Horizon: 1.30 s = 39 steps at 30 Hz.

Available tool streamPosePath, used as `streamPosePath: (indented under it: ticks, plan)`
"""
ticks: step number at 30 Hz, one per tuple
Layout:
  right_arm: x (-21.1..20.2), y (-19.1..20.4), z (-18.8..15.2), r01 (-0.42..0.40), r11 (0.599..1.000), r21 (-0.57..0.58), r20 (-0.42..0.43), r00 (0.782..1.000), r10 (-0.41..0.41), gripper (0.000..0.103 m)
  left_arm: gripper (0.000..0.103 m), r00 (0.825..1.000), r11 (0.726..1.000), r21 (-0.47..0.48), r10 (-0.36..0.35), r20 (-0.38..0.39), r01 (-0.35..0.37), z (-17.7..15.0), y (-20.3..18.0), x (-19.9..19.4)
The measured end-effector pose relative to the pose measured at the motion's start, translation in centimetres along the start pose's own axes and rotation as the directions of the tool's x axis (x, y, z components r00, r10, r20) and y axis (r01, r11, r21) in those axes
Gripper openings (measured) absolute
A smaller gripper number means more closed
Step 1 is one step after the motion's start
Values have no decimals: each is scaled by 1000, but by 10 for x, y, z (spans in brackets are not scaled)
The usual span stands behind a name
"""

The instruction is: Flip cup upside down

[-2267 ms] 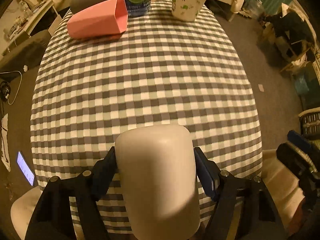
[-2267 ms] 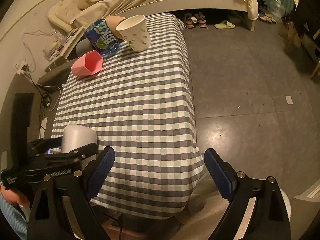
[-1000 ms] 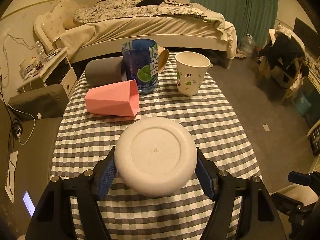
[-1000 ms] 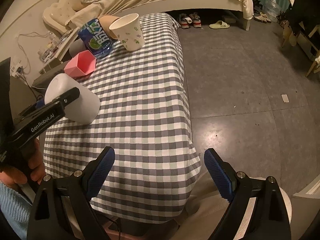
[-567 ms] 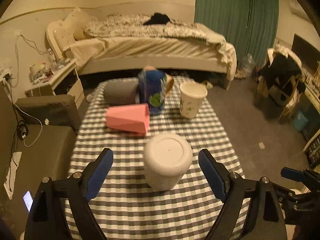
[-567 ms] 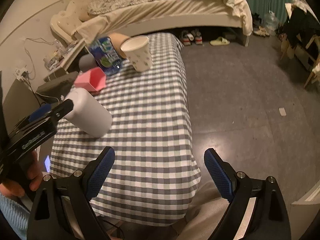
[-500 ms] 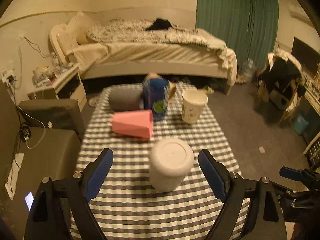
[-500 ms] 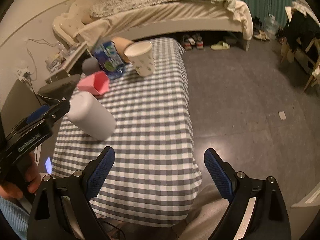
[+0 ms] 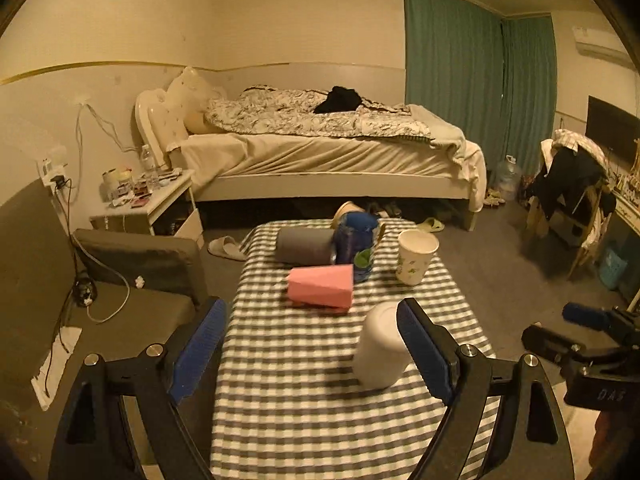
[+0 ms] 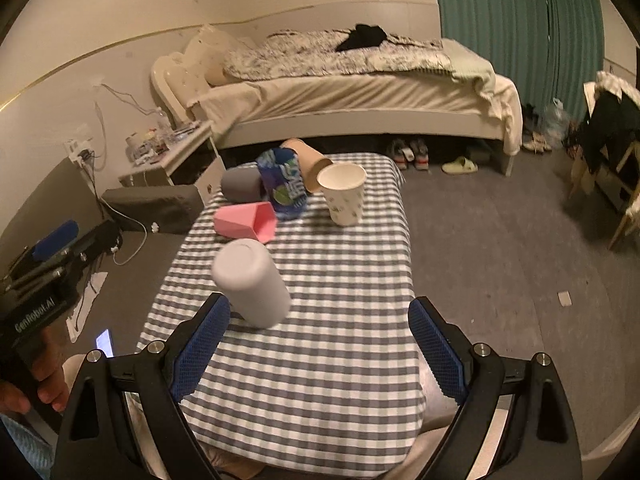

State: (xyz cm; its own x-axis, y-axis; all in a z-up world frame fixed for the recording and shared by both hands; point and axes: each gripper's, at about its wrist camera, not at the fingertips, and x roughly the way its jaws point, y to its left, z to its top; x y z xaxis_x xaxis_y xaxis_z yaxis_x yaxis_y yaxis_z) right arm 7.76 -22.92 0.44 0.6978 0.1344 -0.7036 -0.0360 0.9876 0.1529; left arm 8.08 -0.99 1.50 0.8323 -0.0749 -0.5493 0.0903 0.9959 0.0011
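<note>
Standing base-up on the checked table [image 9: 304, 396], the white cup [image 9: 380, 346] is resting on its rim, touched by neither claw. Spreading wide, the left claw [image 9: 312, 354] is holding nothing, and the right claw [image 10: 320, 346] is likewise gaping empty. Lying on its side beyond the cup, a pink cup [image 10: 246, 222] is pointing toward a paper cup [image 10: 344, 192].
</note>
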Motion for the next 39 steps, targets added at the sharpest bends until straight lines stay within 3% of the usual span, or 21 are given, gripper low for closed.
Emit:
streamPosePath:
  ticks: [10, 14, 19, 39]
  plan:
    - [17, 16, -31, 63, 998, -18, 79, 995, -61, 92, 90, 1000, 999, -52, 1, -30, -3, -46, 22, 18]
    - [24, 17, -42, 88, 996, -25, 119, 989, -85, 103, 95, 1000, 998, -69, -7, -18, 5, -61, 24, 22]
    - [33, 20, -50, 97, 994, -50, 121, 989, -90, 103, 103, 1000, 997, -77, -25, -17, 23, -76, 24, 23]
    - [42, 27, -58, 134, 988, -81, 110, 986, -125, 103, 103, 999, 998, -63, -8, -35, 6, -78, 26, 24]
